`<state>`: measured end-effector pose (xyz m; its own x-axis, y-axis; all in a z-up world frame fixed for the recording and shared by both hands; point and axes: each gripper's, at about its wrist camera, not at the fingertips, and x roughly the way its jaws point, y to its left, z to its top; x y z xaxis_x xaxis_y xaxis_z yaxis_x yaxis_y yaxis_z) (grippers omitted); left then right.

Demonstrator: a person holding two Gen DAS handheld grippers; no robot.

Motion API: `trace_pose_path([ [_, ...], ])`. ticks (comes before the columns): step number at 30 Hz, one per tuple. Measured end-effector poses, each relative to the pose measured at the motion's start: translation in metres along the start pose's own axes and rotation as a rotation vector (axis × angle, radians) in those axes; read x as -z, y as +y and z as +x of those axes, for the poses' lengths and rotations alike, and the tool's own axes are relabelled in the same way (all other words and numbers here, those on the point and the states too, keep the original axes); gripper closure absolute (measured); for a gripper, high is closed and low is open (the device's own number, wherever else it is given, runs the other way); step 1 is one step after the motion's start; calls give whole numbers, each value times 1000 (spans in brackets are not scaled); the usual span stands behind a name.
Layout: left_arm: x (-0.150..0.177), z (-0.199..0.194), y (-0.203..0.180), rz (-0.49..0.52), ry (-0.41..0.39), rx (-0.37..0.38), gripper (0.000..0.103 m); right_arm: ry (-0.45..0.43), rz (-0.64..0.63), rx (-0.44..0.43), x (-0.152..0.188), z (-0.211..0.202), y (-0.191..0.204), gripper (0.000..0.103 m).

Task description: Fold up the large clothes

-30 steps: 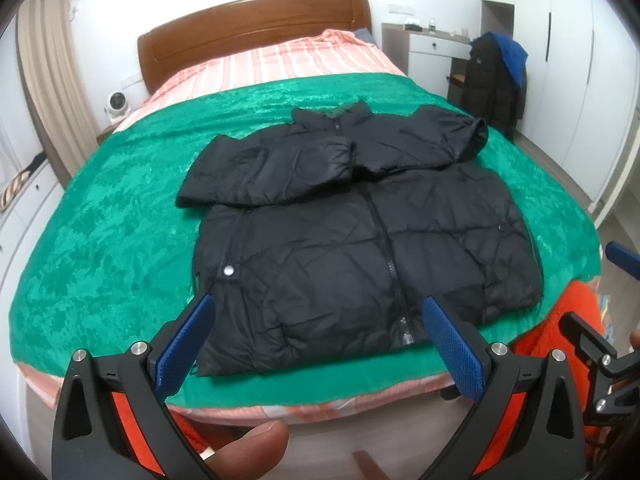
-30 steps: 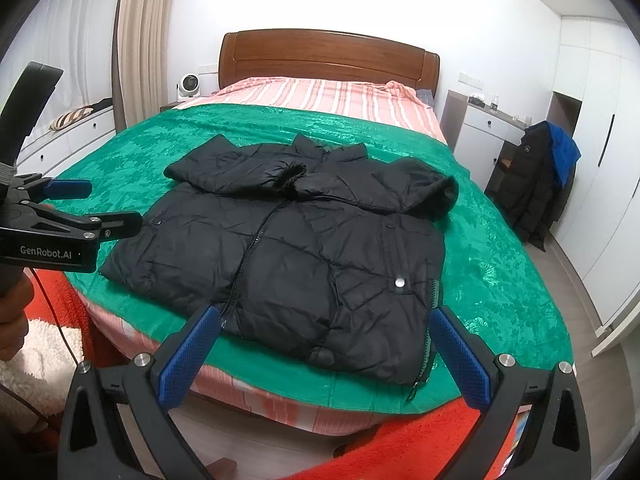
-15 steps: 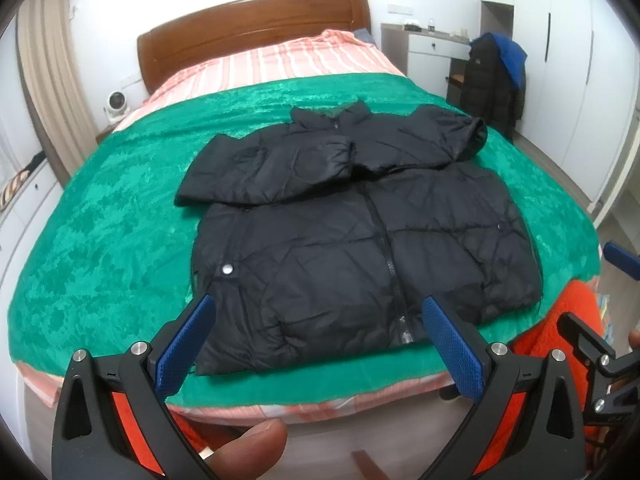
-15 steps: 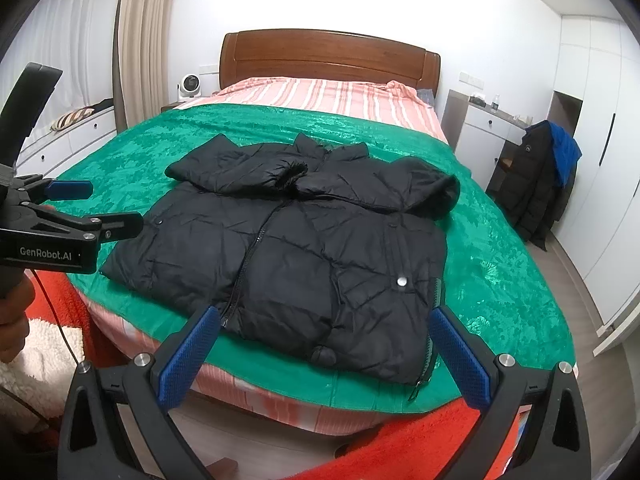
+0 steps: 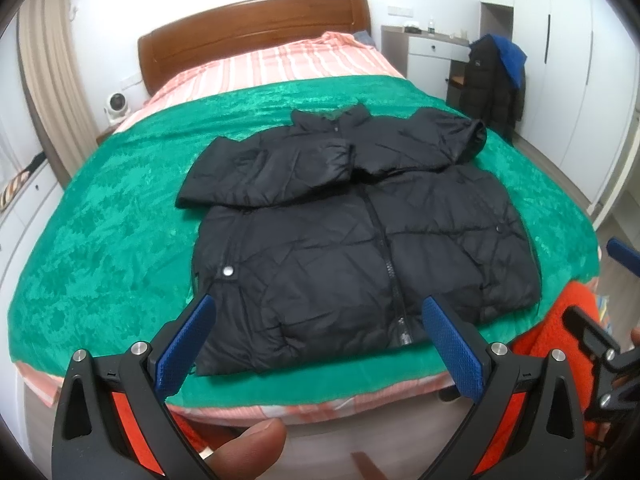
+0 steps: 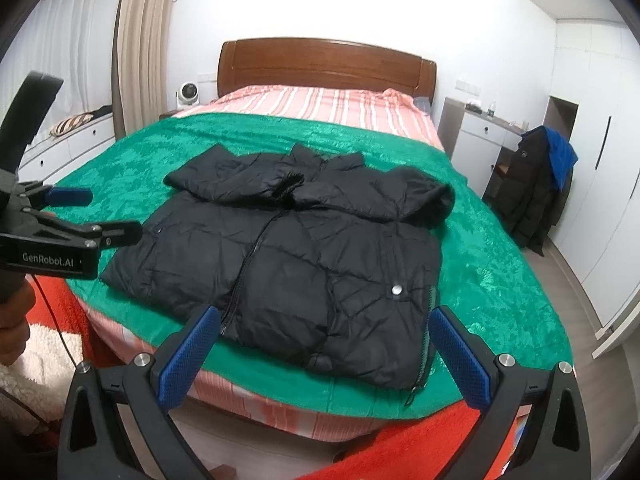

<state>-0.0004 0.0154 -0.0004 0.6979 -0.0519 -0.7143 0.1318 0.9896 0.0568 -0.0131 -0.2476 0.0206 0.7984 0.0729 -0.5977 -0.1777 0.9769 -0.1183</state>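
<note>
Zipped black puffer jacket [image 5: 360, 236] lying flat, sleeves folded across chest, on green velvet bedspread [image 5: 100, 240] near bed's foot; left gripper [image 5: 320, 334] and right gripper [image 6: 320, 340] fingers spread wide, empty, short of hem.

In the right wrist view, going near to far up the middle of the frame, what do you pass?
Right gripper → black jacket → green blanket → striped pink sheet → wooden headboard.

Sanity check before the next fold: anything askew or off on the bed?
Nothing damaged. The black jacket lies slightly skewed on the green blanket, sleeves folded across the chest, hem near the bed's foot edge. Both grippers open, clear of it.
</note>
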Motion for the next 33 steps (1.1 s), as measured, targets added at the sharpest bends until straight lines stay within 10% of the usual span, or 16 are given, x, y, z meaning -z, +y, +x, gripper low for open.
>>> trace_pose_path([
  [33, 6, 12, 24, -43, 50, -92, 0, -52, -42, 51, -21, 3, 1, 0],
])
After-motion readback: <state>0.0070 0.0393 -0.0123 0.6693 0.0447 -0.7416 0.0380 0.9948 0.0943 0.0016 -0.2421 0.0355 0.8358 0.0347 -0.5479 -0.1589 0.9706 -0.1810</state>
